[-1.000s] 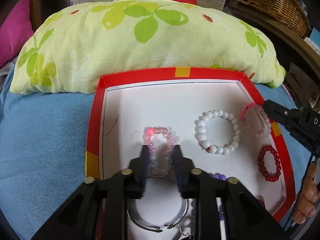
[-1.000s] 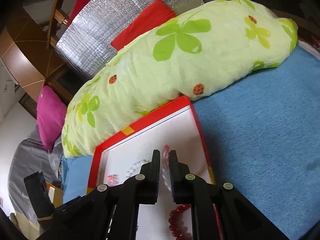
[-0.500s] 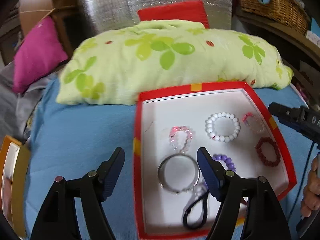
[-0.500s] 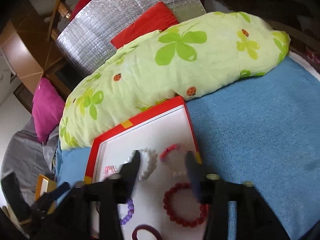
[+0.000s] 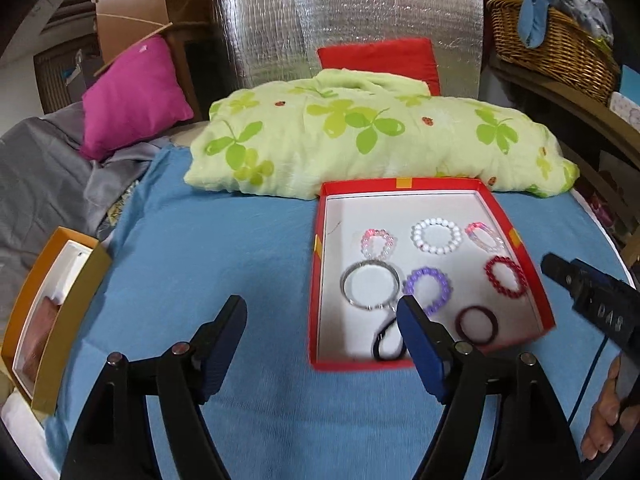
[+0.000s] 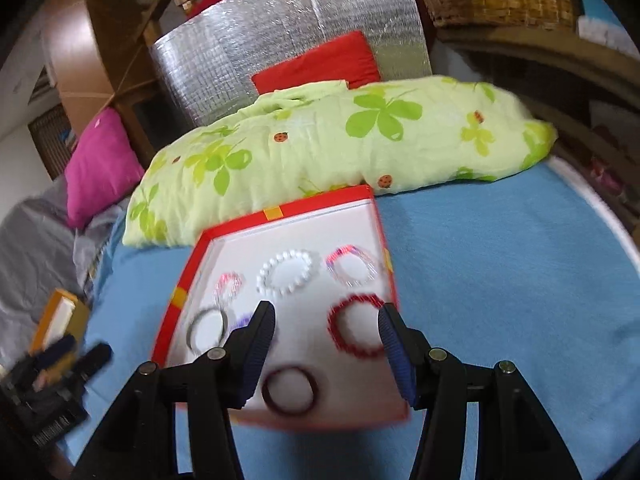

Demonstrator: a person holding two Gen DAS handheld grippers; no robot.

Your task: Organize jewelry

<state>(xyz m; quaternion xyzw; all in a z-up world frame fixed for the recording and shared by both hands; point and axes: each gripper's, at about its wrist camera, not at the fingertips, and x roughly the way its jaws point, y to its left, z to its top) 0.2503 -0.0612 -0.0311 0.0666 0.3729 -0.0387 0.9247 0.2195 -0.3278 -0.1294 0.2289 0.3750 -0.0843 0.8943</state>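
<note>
A red box [image 5: 314,280] with a white floor lies on the blue cover and holds several bracelets: pink beads [image 5: 377,242], white beads [image 5: 437,236], pale pink [image 5: 485,237], a silver bangle [image 5: 370,285], purple beads [image 5: 428,290], dark red beads [image 5: 506,277], a maroon band [image 5: 477,325] and a black band [image 5: 386,342]. My left gripper [image 5: 320,314] is open and empty, above the cover at the box's near left. My right gripper [image 6: 326,320] is open and empty, above the box [image 6: 182,296], near the dark red beads [image 6: 356,330].
A green-leaf pillow [image 5: 360,140] lies behind the box. An orange box [image 5: 56,312] sits at the left edge of the cover. A pink cushion [image 5: 132,96] and grey cloth are at far left. A wicker basket [image 5: 552,44] stands on a shelf at right.
Both grippers opened, letting go of pink bracelets in the red box, and pulled back and up from it. The left one also shifted left.
</note>
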